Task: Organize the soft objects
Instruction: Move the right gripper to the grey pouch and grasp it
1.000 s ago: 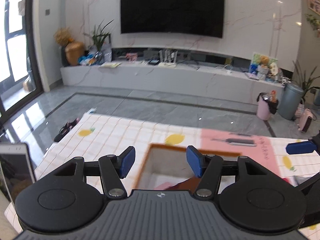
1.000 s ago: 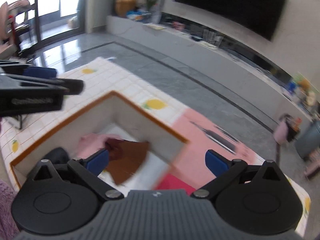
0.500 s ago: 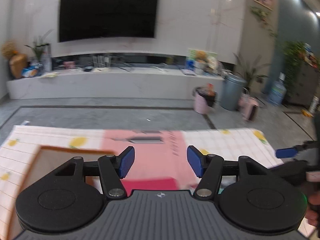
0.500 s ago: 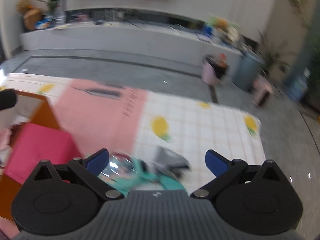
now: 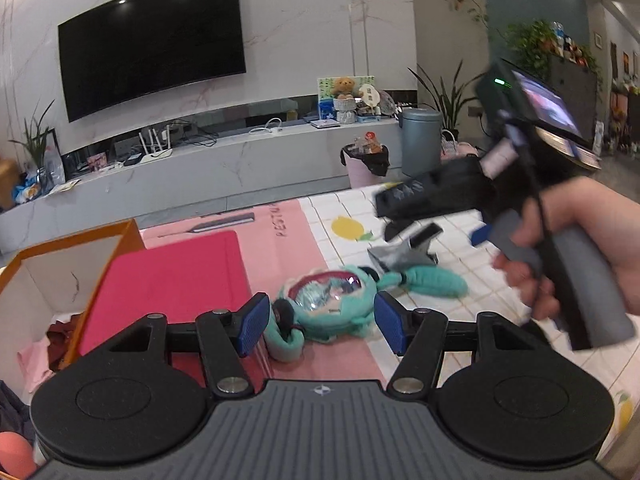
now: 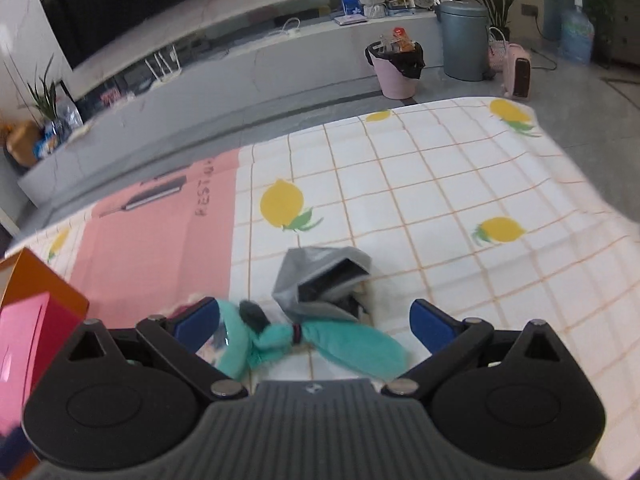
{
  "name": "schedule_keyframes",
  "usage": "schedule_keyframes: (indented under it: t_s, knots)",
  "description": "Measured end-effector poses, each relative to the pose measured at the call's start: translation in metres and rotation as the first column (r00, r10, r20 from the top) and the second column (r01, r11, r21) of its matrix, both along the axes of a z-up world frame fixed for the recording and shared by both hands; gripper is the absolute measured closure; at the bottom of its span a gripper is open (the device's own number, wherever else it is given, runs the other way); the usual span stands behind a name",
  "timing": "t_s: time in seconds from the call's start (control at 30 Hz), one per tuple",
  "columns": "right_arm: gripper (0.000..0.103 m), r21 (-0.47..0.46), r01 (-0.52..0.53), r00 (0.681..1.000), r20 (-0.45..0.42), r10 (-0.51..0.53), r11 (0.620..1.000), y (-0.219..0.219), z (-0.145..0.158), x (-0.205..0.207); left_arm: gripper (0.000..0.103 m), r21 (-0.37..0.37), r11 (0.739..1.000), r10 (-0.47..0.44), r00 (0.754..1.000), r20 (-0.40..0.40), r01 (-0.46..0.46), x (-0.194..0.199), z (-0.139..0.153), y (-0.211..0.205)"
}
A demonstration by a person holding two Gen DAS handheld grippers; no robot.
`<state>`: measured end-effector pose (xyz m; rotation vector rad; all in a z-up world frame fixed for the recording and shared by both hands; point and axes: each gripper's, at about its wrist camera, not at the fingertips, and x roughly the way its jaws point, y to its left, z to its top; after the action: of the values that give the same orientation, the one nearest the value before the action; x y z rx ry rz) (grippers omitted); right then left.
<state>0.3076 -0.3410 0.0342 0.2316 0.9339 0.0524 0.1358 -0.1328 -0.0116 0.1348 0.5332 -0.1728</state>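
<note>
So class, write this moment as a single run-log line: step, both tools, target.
step: approach | left tool: open, empty | right tool: open, empty | target: teal plush on mat | box: open, left of plush

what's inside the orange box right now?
In the left wrist view, the orange box shows crumpled dark red fabric and pale pink fabric on its white floor. The red lid leaning over it and the gripper body hide the rest.
</note>
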Motion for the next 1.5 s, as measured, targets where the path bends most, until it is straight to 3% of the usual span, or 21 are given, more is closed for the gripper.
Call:
schedule_keyframes:
  t_s: [0.1, 0.23, 0.33, 0.4, 0.47, 0.5, 0.67, 0.77, 0.87, 1.03, 1.07, 1.13, 1.17, 1.2, 1.3, 1.43, 1.5]
  knots:
    - [0.016, 0.026, -0.004, 1.0, 0.007, 0.003, 1.0, 0.005, -0.015, 0.013, 0.032, -0.009, 1.0, -0.027, 0.999, -0.022, 0.027, 0.002, -0.012, -0.003]
    - [0.028, -0.023, -0.027, 1.0, -0.013, 0.027, 0.999, 0.014, -0.034, 0.029, 0.032, -0.042, 0.999, -0.034, 0.998, -0.061, 0.031, 0.008, -0.024, -0.002]
    - [0.047, -0.021, -0.031, 0.999, 0.006, 0.031, 0.999, 0.012, -0.042, 0.035, 0.032, -0.071, 0.997, -0.026, 0.996, -0.086, 0.019, 0.012, -0.029, -0.001]
    - [0.077, -0.003, -0.013, 0.999, 0.03, 0.013, 1.0, 0.008, -0.044, 0.036, 0.032, -0.082, 0.997, -0.02, 0.995, -0.102, 0.012, 0.011, -0.031, 0.001]
    - [0.093, 0.017, -0.012, 0.999, 0.04, 0.012, 1.0, 0.002, -0.045, 0.036, 0.032, -0.095, 0.995, -0.018, 0.993, -0.114, 0.007, 0.011, -0.03, 0.003]
    - [0.095, 0.019, -0.012, 0.999, 0.038, 0.011, 1.0, -0.001, -0.043, 0.034, 0.032, -0.101, 0.995, -0.015, 0.993, -0.118, 0.003, 0.009, -0.03, 0.004]
    - [0.095, -0.043, -0.01, 0.994, 0.109, 0.014, 0.999, -0.014, -0.01, 0.004, 0.032, -0.142, 0.99, -0.005, 0.99, -0.138, -0.015, 0.003, -0.03, 0.014]
    - [0.096, -0.11, -0.029, 0.995, 0.092, 0.039, 0.994, -0.018, 0.012, -0.019, 0.032, -0.158, 0.987, 0.007, 0.987, -0.164, -0.034, 0.003, -0.029, 0.017]
    - [0.096, -0.149, -0.038, 0.999, 0.011, 0.04, 0.988, -0.021, 0.021, -0.044, 0.032, -0.186, 0.982, 0.005, 0.982, -0.187, -0.041, 0.002, -0.028, 0.022]
    - [0.095, -0.14, -0.068, 0.984, -0.17, 0.044, 0.988, -0.027, -0.002, -0.086, 0.032, -0.207, 0.977, 0.009, 0.98, -0.201, -0.052, -0.001, -0.026, 0.025]
    - [0.092, -0.154, -0.073, 0.979, -0.197, 0.042, 0.985, -0.026, -0.007, -0.091, 0.032, -0.209, 0.976, 0.009, 0.98, -0.201, -0.052, -0.002, -0.026, 0.024]
    - [0.068, -0.177, -0.075, 0.97, -0.243, 0.03, 0.981, -0.027, -0.015, -0.097, 0.032, -0.212, 0.976, 0.005, 0.979, -0.202, -0.048, -0.003, -0.025, 0.023]
    - [0.043, -0.184, -0.062, 0.968, -0.252, 0.014, 0.981, -0.028, -0.018, -0.099, 0.032, -0.213, 0.976, 0.003, 0.979, -0.203, -0.047, -0.005, -0.025, 0.023]
    - [0.03, -0.19, -0.043, 0.966, -0.257, -0.007, 0.981, -0.031, -0.02, -0.098, 0.032, -0.214, 0.976, 0.002, 0.979, -0.204, -0.046, -0.005, -0.025, 0.023]
    - [0.023, -0.188, 0.0, 0.973, -0.225, -0.043, 0.982, -0.036, -0.019, -0.094, 0.032, -0.221, 0.975, -0.007, 0.978, -0.209, -0.04, -0.005, -0.024, 0.023]
    - [0.019, -0.123, -0.035, 0.976, -0.219, 0.007, 0.992, -0.03, -0.02, -0.089, 0.032, -0.229, 0.973, -0.014, 0.978, -0.208, -0.035, -0.006, -0.023, 0.021]
    - [0.019, -0.16, -0.064, 0.971, -0.238, 0.024, 0.985, -0.021, -0.028, -0.084, 0.032, -0.226, 0.973, -0.012, 0.978, -0.21, -0.037, -0.005, -0.024, 0.021]
